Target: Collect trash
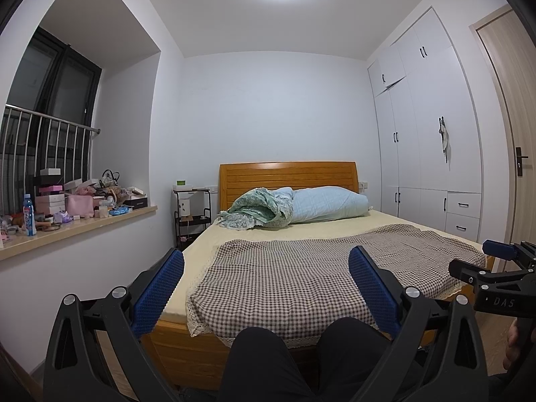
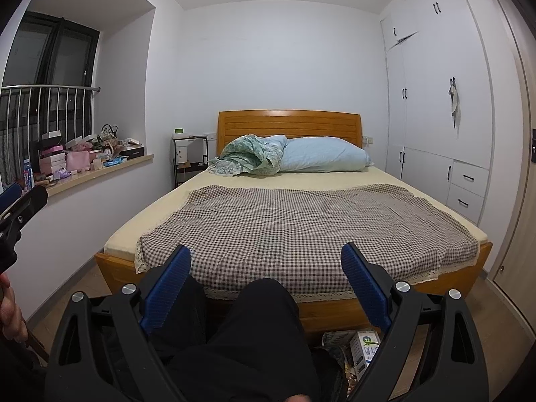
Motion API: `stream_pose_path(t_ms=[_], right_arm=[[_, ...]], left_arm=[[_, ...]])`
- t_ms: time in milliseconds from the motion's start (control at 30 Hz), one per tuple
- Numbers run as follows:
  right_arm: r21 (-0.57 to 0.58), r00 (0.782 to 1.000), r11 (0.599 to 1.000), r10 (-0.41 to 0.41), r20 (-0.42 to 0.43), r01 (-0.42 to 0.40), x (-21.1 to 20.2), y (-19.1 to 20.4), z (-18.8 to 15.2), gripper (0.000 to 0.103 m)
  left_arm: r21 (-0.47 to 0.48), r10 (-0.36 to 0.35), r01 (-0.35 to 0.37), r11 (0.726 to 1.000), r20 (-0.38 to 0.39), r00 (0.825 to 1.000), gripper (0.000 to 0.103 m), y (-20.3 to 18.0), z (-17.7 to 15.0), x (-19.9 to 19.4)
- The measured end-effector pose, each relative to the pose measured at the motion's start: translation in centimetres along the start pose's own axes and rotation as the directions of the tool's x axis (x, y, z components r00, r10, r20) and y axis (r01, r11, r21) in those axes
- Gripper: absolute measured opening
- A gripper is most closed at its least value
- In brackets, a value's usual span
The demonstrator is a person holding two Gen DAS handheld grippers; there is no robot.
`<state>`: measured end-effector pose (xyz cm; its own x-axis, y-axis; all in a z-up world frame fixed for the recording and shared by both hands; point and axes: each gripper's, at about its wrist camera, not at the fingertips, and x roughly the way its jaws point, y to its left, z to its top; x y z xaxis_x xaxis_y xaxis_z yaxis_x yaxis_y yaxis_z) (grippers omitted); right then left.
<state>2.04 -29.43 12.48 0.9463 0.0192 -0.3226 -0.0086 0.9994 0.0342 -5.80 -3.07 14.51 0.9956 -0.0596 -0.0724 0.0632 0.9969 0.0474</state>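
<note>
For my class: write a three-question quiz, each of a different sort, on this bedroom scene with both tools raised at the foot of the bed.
1. True or false: the left tool grips a bottle.
2. Multiple choice: the checked cloth lies on A) the floor B) the bed C) the window sill.
3. Fill in: the white carton lies on the floor at the foot of the ____.

Key: 1 false, both it and the right tool are open and hold nothing; 2 B; 3 bed.
</note>
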Motion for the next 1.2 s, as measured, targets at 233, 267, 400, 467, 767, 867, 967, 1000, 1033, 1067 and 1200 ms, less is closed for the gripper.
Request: stream_pose_path(t_ms=[233,267,400,467,767,867,967,1000,1033,1067,1200], right_arm=[[0.002,1.0,1.0,-0.011,0.01,0.011,-0.06,-0.22,-0.09,0.087],[0.0,1.0,1.0,-0.012,0.012,0.012,-0.09,-0.19,-0.1,0.087],[-0.004,1.0,1.0,-0.012,0.015,0.012,-0.15,-0.02,-0.2,0.087],[-0.005,1.0,1.0,-0.013,0.014,0.013,-0.11,0.05,-0.23,0.087],[0.005,1.0,1.0,-0.012,0.02,0.012,-0.28,-0.07,-0.12,0.087],[0.007,1.0,1.0,-0.011,0.02,0.011,-0.29,-0.16,-0.07,0.087],[0.006,1.0,1.0,-0.013,0.022,0.013,-0.38,-0.2,-0.09,0.087],[0.004,1.0,1.0,-0.015,0.026,0.015,-0.46,-0.21,-0.05,0.087],[0.002,0.999,1.0,-0.021,0.03,0.021,-0.48,-0.17,-0.05,0.087],[0.0,0.999,1.0,-0.025,0.034,0.026,-0.54,-0.16,-0.03,0.087],[0.003,0.999,1.0,-0.027,0.036,0.027,-0.61,-0.24,-0.01,0.087]], left_arm=[[-0.003,0.002,-0.002,1.0,-0.004,1.0,0.095,-0.04,-0.07,0.07],[-0.005,0.002,-0.002,1.0,-0.008,1.0,0.095,-0.06,-0.07,0.12],[-0.004,0.002,-0.002,1.0,-0.005,1.0,0.095,-0.11,-0.03,0.09],[-0.002,0.001,-0.001,1.0,-0.003,1.0,0.095,-0.21,0.0,0.12],[-0.008,0.0,0.0,1.0,-0.004,1.0,0.095,-0.24,-0.12,0.25],[-0.007,-0.001,0.001,1.0,-0.004,1.0,0.095,-0.31,-0.23,0.23],[-0.011,0.001,-0.001,1.0,-0.009,1.0,0.095,-0.22,-0.3,0.31],[-0.014,0.002,-0.002,1.0,-0.009,1.0,0.095,-0.14,-0.27,0.35],[-0.017,0.002,-0.003,1.0,-0.009,1.0,0.095,-0.09,-0.26,0.38],[-0.018,0.002,-0.002,1.0,-0.008,1.0,0.095,-0.05,-0.22,0.37],[-0.015,0.003,-0.003,1.0,-0.006,1.0,0.095,-0.01,-0.17,0.38]])
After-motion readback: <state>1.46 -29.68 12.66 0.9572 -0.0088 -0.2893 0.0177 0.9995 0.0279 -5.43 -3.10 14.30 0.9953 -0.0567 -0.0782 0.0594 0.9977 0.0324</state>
